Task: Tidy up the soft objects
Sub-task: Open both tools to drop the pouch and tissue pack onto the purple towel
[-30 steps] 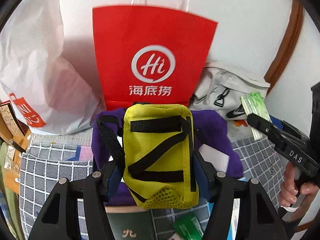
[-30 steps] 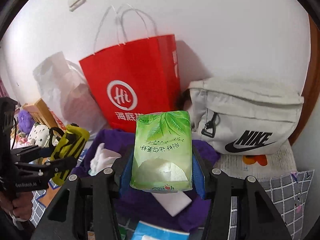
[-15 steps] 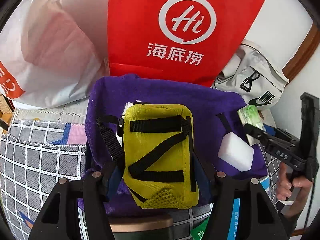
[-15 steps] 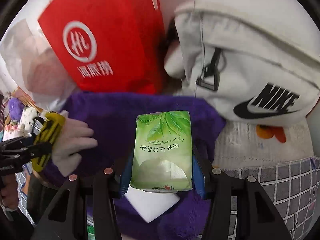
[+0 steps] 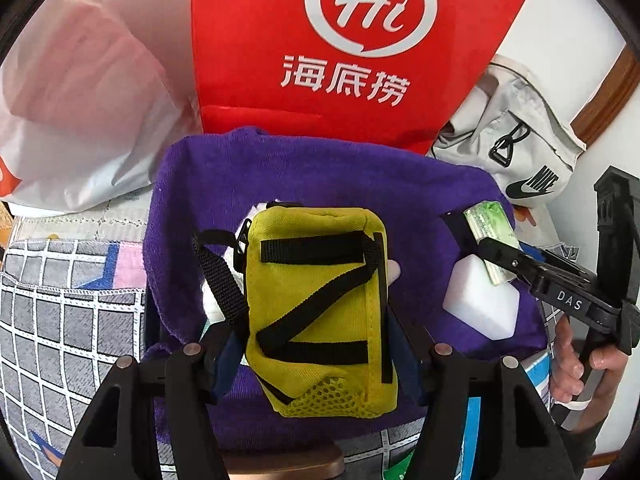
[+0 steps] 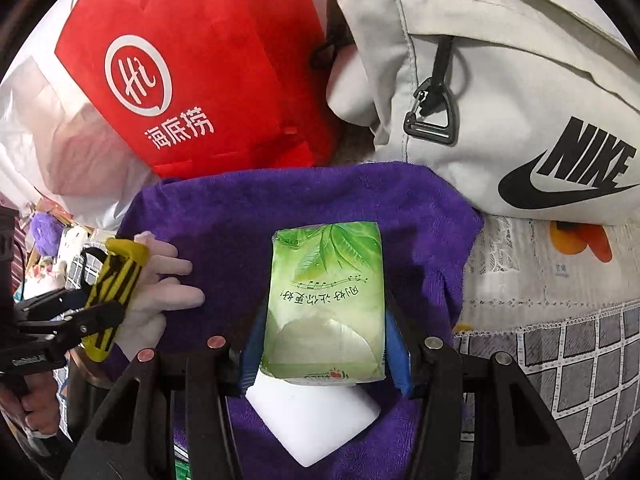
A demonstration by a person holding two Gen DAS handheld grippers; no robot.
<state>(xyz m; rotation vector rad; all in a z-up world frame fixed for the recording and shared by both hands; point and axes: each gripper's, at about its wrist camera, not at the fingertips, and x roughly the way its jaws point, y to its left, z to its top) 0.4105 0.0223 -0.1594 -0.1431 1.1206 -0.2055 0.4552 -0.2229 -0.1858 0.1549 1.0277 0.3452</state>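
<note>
The left gripper pinches one yellow pouch with black straps by its long sides; its long axis runs along the fingers, mesh end nearest the handle, the far end aimed at the wall. The right gripper clamps one green tissue pack the same way, lengthwise, leaf print at the far end. Both hang over a single purple towel, on which lie one white foam block and one pale glove just under the pouch. The towel is spread on a grey checked cloth over the surface. Against the white wall stand one red paper bag, one white plastic bag and one grey Nike bag
</note>
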